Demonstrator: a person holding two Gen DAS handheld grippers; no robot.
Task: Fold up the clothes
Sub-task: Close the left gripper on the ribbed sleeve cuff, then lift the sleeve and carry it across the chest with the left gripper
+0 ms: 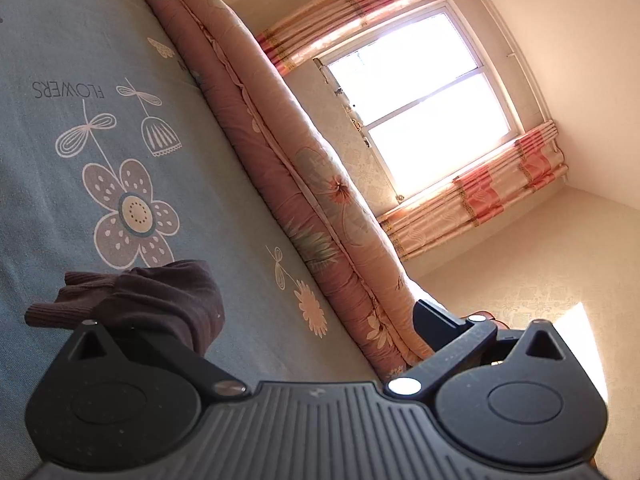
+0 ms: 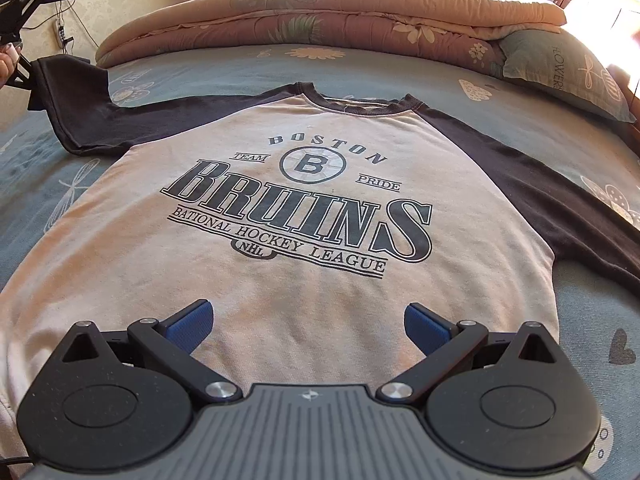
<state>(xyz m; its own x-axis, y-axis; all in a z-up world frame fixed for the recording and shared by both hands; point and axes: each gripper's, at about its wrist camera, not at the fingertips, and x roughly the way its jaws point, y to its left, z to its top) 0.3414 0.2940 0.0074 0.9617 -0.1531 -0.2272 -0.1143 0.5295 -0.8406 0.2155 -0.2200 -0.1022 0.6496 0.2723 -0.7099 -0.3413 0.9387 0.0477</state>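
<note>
A cream shirt (image 2: 280, 280) with dark sleeves and a Boston Bruins print lies flat, face up, on the blue-grey flowered bed sheet (image 2: 208, 64). My right gripper (image 2: 308, 312) hovers open over the shirt's lower part, and nothing is between its blue pads (image 2: 192, 320). One dark sleeve (image 2: 72, 92) stretches out to the far left, where its end is lifted beside the left gripper's black frame (image 2: 20, 74). In the left wrist view the dark ribbed sleeve cuff (image 1: 160, 292) drapes over one finger of my left gripper (image 1: 292, 308). Its jaws stand wide apart.
A rolled pink floral quilt (image 2: 320, 20) lies along the bed's far side, with a blue-grey pillow (image 2: 560, 76) at the right. A hand (image 2: 6, 66) shows at the left edge. A bright window (image 1: 420, 100) with pink curtains is beyond the quilt.
</note>
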